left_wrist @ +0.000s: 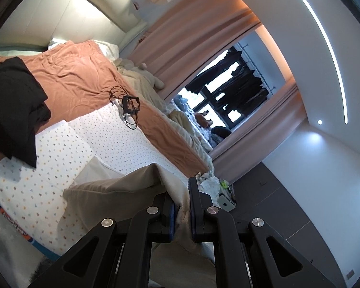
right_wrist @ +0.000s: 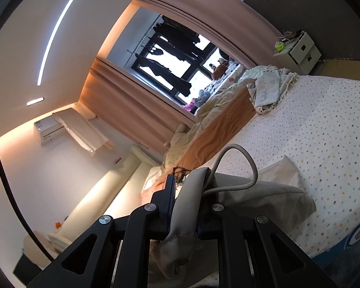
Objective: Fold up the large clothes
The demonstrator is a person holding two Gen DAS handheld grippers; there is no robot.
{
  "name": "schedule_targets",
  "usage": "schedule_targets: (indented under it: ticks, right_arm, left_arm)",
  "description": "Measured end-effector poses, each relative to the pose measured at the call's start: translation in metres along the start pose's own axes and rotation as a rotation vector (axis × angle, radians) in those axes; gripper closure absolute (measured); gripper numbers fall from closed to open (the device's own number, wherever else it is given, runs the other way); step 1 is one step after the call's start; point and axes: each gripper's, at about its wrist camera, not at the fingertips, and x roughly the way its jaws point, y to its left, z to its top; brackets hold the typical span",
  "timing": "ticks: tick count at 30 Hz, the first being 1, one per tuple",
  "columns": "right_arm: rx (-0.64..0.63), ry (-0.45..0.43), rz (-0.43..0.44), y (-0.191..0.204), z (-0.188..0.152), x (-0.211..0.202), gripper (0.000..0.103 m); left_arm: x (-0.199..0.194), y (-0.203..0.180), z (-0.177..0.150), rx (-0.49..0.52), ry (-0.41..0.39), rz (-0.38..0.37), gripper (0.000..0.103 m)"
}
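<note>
Both the left tongs [left_wrist: 181, 206] and the right tongs [right_wrist: 187, 199] pinch an edge of the beige garment [left_wrist: 112, 192], lifting that edge while the rest trails on the bed [left_wrist: 122, 141], probably to stretch it flat for folding.

The left gripper [left_wrist: 181, 204] is matte black plastic. Two flat linkage arms run up to each finger, every arm cut with a triangular window and pinned by a round silver screw head, four in a row. The fingers [left_wrist: 195, 206] are narrow black bars, and their inner faces carry dark blue ribbed pads [left_wrist: 171, 218].

The right gripper [right_wrist: 186, 201] has the same build: black arms, triangular cut-outs, four silver screw heads. Its left finger [right_wrist: 169, 192] shows a dark blue ribbed pad along its inner edge. A black cable [right_wrist: 2, 180] curves along that view's left rim.
</note>
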Motion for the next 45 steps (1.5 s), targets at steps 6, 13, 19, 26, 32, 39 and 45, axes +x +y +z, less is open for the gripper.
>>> schedule_targets:
  ticks: [6, 13, 19, 26, 32, 39, 45]
  right_arm:
    - [0.025, 0.013, -0.026, -0.017, 0.019, 0.048, 0.088]
    - [0.060, 0.035, -0.077, -0.049, 0.028, 0.107, 0.088]
    - [0.098, 0.049, -0.137, -0.080, 0.028, 0.145, 0.088]
    - [0.147, 0.096, -0.206, -0.122, 0.017, 0.188, 0.088]
    - [0.182, 0.127, -0.249, -0.151, 0.006, 0.213, 0.088]
    - [0.186, 0.152, -0.328, -0.166, 0.004, 0.232, 0.061]
    - [0.165, 0.155, -0.374, -0.162, -0.009, 0.225, 0.046]
  left_arm:
    - [0.061, 0.009, 0.020, 0.000, 0.027, 0.054, 0.093]
    - [0.139, 0.033, 0.031, 0.000, 0.094, 0.141, 0.093]
    - [0.195, 0.061, 0.029, -0.014, 0.156, 0.202, 0.093]
    - [0.248, 0.098, 0.018, -0.043, 0.224, 0.262, 0.093]
    - [0.282, 0.121, 0.010, -0.064, 0.260, 0.305, 0.093]
    - [0.311, 0.133, 0.010, -0.164, 0.295, 0.278, 0.033]
    - [0.293, 0.121, 0.009, -0.101, 0.258, 0.265, 0.026]
